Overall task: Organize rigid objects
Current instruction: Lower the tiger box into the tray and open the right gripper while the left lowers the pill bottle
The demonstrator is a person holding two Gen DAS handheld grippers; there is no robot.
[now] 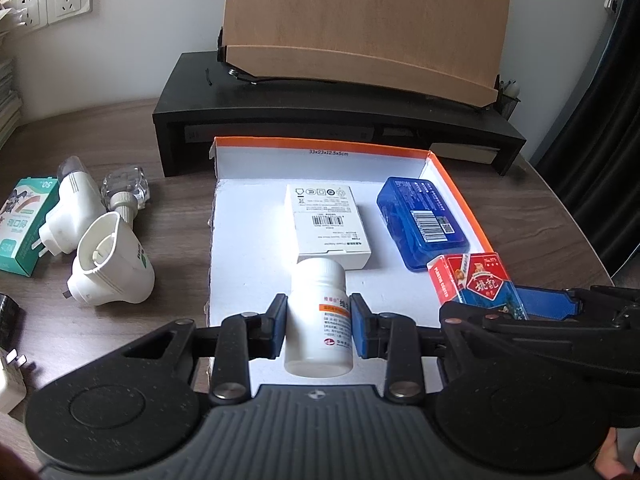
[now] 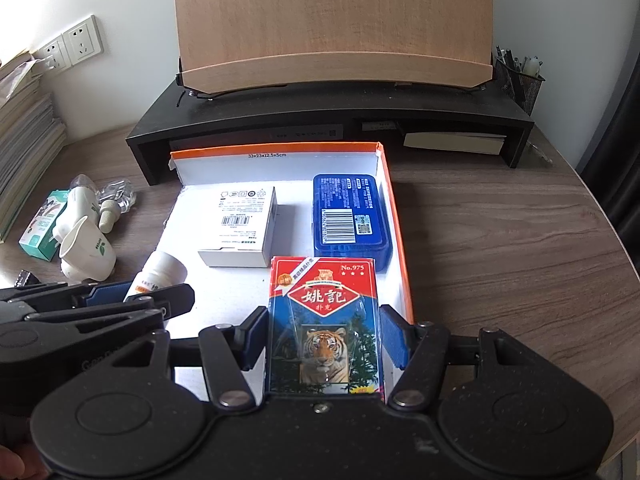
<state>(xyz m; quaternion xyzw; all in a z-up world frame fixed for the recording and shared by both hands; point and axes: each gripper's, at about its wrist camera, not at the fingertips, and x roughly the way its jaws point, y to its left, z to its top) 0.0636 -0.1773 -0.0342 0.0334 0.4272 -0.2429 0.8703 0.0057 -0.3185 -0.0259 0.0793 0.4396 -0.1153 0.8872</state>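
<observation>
White pill bottle (image 1: 318, 316) with orange-banded label, cap forward.

one white pill bottle (image 1: 317, 312), one card pack (image 2: 324, 324), one white carton (image 1: 327, 226), one blue case (image 1: 422, 222), two white plug-in devices (image 1: 110, 268)

Free tray (image 2: 394, 200) floor btwn white box (image 2: 240, 224) & blue case (image 2: 348, 216)

tray (image 1: 456, 184): adapter box (image 1: 326, 224) centre | plastic case (image 1: 420, 224) to its right | plug-in devices (image 1: 108, 264) left of tray, on desk (image 1: 540, 216) | monitor stand (image 1: 320, 104) behind
</observation>
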